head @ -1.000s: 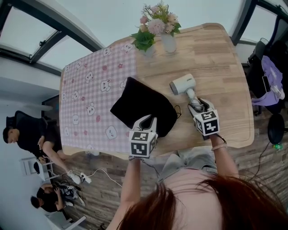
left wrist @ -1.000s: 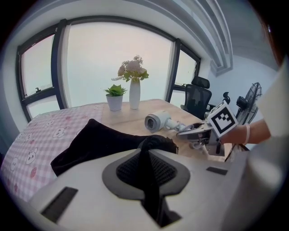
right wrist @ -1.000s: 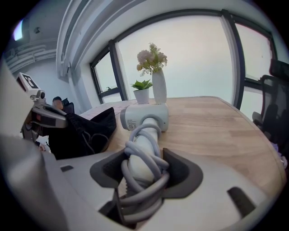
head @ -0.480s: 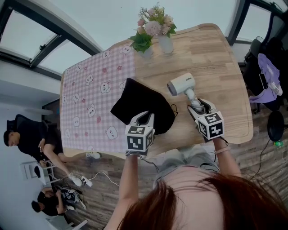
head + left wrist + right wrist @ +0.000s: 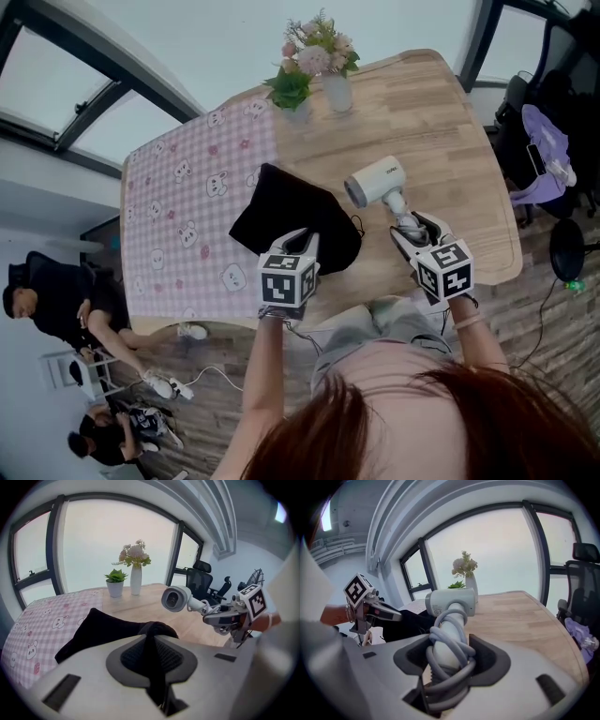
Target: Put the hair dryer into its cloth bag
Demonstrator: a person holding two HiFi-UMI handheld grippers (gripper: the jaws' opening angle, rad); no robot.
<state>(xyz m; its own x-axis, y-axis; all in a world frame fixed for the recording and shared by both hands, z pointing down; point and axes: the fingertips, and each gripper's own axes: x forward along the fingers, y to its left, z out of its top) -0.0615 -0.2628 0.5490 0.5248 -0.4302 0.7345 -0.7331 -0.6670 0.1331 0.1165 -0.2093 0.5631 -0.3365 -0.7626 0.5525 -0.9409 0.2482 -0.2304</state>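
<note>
Hair dryer (image 5: 375, 180) handle hidden under wound cord (image 5: 449, 644), cloth bag (image 5: 291, 220) opening unseen

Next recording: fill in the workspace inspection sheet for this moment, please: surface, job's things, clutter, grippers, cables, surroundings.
Surface: wooden table, with a pink bunny-print cloth over its left part.
Job's things: white hair dryer to the right of the black cloth bag; dryer not in the bag.
Clutter: vase of flowers and small potted plant at the far edge.
Grippers: left gripper shut on the bag's near edge; right gripper shut on the dryer's handle.
Cables: grey cord wound round the handle; white power strip on the floor.
Surroundings: windows, office chair, purple cloth, people seated at the left.
</note>
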